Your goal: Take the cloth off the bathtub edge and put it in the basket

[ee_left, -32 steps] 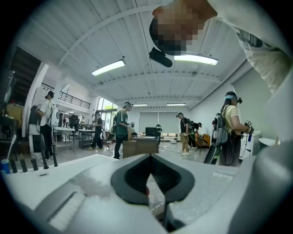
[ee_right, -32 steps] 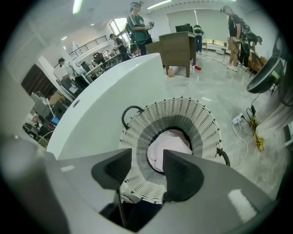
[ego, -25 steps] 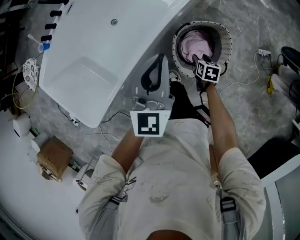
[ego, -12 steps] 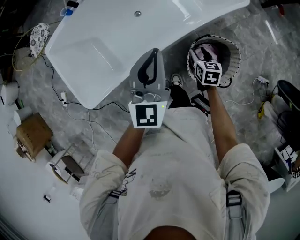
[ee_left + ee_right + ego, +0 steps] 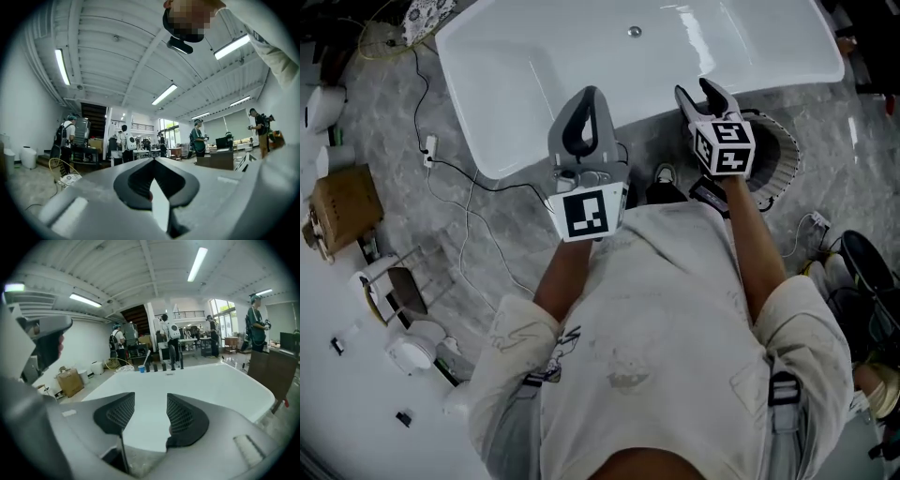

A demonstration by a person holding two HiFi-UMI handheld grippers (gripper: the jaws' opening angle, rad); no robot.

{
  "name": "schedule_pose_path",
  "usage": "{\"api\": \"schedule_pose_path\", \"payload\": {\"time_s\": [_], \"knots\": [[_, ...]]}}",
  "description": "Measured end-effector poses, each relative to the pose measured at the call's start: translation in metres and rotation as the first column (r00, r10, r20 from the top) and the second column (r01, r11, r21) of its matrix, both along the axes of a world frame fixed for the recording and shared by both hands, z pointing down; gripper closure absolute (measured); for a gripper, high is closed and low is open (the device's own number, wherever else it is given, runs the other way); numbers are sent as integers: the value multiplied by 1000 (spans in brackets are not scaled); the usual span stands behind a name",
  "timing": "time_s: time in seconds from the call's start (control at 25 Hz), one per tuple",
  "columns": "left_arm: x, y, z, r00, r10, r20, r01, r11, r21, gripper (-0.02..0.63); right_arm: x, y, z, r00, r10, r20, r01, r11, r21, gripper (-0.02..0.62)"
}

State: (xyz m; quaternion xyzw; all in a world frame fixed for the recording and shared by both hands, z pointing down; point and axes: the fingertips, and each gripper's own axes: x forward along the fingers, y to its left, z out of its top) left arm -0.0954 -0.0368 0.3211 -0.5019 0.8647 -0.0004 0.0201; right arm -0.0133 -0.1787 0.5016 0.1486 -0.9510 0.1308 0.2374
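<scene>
Cloth: not made out in any view. The basket [image 5: 785, 161] shows only a ribbed arc of rim and a dark slice of its inside, and the right tool and forearm cover the rest. The cloth's long axis and heading therefore cannot be told.

Basket: stands on the grey floor [image 5: 487, 253] at 2 o'clock in the head view, just beside the near edge of the bathtub [image 5: 675, 56], toward the tub's right end.

Bathtub: white, at 12 o'clock, with its long axis running roughly 9 to 3 o'clock. No cloth shows on the stretch of near edge in view.

Left tool [image 5: 585, 98]: jaws closed tip to tip, as seen in its own view [image 5: 153, 161], with nothing between them. It is held over the tub's near edge, touches nothing and points toward 12 o'clock.

Right tool [image 5: 701, 96]: jaws partly apart with a clear gap, as seen in its own view [image 5: 151, 413]. The gap shows only the white tub [image 5: 201, 380] beyond, and the pads grip nothing. It sits at 1 o'clock, above the tub edge and the basket, clear of both.

Other: a cardboard box [image 5: 337, 206] stands at 9 o'clock, well apart from the tub
</scene>
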Motion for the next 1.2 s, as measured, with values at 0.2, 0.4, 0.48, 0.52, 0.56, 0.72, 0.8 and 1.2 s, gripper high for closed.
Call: {"api": "schedule_pose_path", "payload": {"time_s": [0.2, 0.4, 0.48, 0.52, 0.56, 0.72, 0.8, 1.2], "knots": [[-39, 49, -10, 992, -123, 24, 123, 992, 4, 604, -61, 39, -76, 981, -145, 130, 132, 986, 104, 376], [-73, 98, -25, 970, -240, 35, 240, 971, 19, 604, -101, 74, -161, 930, -237, 282, 184, 962, 204, 376], [-83, 118, -35, 957, -287, 49, 286, 958, 38, 604, -110, 87, -198, 899, -266, 347, 185, 951, 248, 376], [-87, 128, -40, 951, -305, 56, 303, 952, 47, 604, -113, 94, -215, 885, -275, 376, 179, 946, 271, 376], [-92, 135, -46, 946, -317, 61, 314, 948, 54, 604, -115, 100, -230, 873, -279, 400, 168, 942, 290, 376], [-107, 152, -70, 938, -337, 78, 332, 940, 76, 604, -122, 121, -269, 850, -305, 429, 141, 917, 373, 379], [-111, 157, -79, 936, -340, 86, 333, 939, 89, 604, -126, 130, -274, 851, -322, 416, 138, 900, 415, 380], [-121, 161, -82, 944, -320, 81, 310, 944, 110, 604, -135, 149, -269, 862, -328, 387, 125, 877, 464, 540]]}}
